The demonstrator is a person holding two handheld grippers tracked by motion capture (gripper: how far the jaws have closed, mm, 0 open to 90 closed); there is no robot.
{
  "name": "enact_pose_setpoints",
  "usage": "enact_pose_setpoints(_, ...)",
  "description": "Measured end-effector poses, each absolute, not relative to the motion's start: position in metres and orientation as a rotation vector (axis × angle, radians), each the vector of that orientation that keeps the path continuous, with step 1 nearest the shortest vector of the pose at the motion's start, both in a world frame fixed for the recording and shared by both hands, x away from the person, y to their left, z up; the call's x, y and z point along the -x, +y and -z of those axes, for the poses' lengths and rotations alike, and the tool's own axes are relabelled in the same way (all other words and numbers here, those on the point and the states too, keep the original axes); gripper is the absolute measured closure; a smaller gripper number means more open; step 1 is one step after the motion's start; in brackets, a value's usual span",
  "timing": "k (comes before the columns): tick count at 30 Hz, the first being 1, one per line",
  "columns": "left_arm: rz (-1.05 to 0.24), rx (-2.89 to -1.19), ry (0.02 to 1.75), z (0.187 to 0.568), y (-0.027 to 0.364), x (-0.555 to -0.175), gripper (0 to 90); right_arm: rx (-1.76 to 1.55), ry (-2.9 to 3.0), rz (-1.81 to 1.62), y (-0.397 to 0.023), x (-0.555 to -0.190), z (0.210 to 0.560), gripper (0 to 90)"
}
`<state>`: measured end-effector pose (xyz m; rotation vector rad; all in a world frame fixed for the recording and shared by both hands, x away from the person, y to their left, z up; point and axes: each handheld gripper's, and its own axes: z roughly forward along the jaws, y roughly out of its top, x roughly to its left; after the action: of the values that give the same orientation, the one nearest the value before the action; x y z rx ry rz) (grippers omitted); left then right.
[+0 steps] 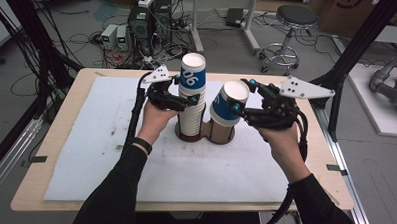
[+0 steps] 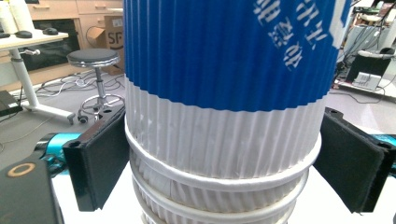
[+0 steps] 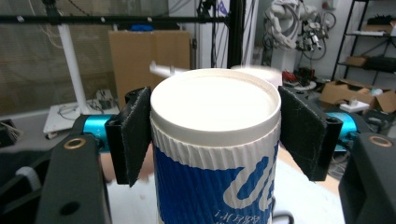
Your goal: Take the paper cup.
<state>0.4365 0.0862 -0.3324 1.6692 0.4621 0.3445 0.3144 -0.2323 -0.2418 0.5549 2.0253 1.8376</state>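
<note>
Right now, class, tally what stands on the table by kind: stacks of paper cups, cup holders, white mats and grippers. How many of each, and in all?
Cup stacks: 2, left stack and right stack
Brown cup holder: 1
White mat: 1
Grippers: 2, left gripper and right gripper
Total: 6

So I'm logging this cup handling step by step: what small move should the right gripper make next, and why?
Probably lift the tilted cup a little higher, clear of the brown holder. The right gripper has its pads on both sides just under the cup's upturned base, and the cup leans with its lower end near the holder's right ring. The left gripper brackets the tall stack beside it, seemingly steadying it.
</note>
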Motion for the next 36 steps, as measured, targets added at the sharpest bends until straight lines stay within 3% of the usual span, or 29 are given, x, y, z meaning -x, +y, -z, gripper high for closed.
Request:
enact_pose_setpoints(15,-0.348,-1.671,0.466,0.332,0.086,-0.435,10.8,-0.602,2.072,-1.774,-0.240,-0.291,0.309,30.5)
enact_pose_setpoints(29,-0.352,-1.670,0.466,0.332,0.085,-0.434,10.8,-0.657,2.157,-1.722,-0.239,-0.287,0.350,30.5)
enact_pose_setpoints(36,-0.357,-1.671,0.472,0.332,0.085,-0.433,10.7,-0.681,2.146,-1.721,-0.241,-0.289,0.352,30.5)
